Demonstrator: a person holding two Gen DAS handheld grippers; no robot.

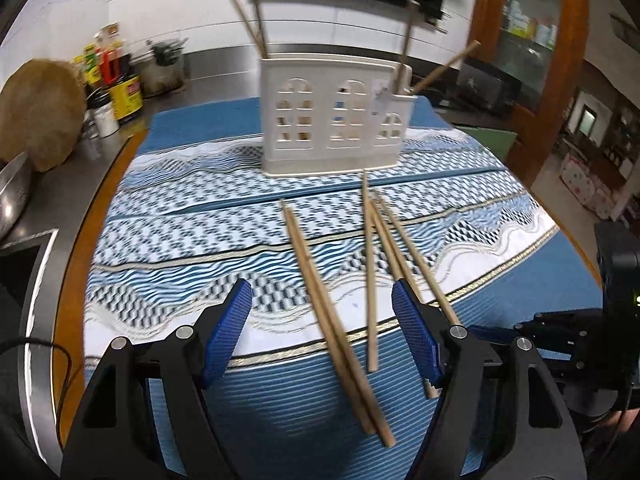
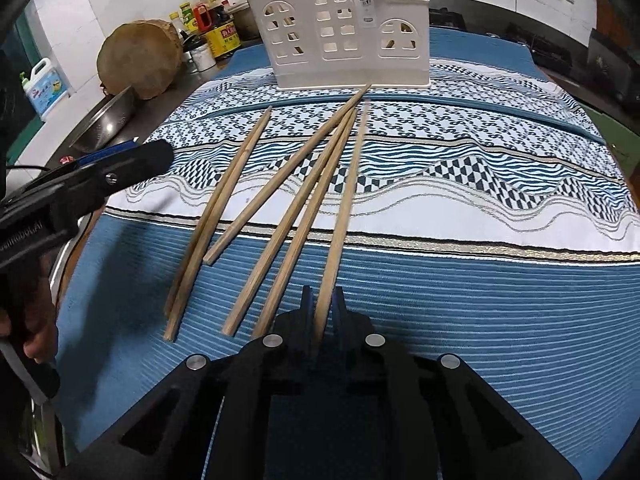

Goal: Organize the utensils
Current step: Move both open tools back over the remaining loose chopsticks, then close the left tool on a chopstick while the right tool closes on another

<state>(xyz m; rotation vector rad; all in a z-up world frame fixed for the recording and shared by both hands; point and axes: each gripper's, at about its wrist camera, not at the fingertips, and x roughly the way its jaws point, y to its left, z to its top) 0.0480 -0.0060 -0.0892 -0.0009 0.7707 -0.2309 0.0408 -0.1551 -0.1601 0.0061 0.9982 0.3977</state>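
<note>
- The cloth [image 2: 480,280] on the table is blue with thin pale stripes, and has white bands with wavy lines and dark checks.
- The holder [image 2: 340,28] is cream white.
- The chopsticks [image 2: 296,236] are light tan wood.
- The right tongs [image 2: 323,312] are black with blue pads [image 2: 306,304].
- The left tongs [image 1: 322,332] have the same colours.

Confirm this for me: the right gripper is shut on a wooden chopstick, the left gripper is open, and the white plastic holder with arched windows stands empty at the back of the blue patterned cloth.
One thing is wrong: the white plastic holder is not empty. Both wrist views show wooden chopsticks standing in it. The rest holds: the right gripper is shut on a wooden chopstick, and the left gripper is open.
</note>
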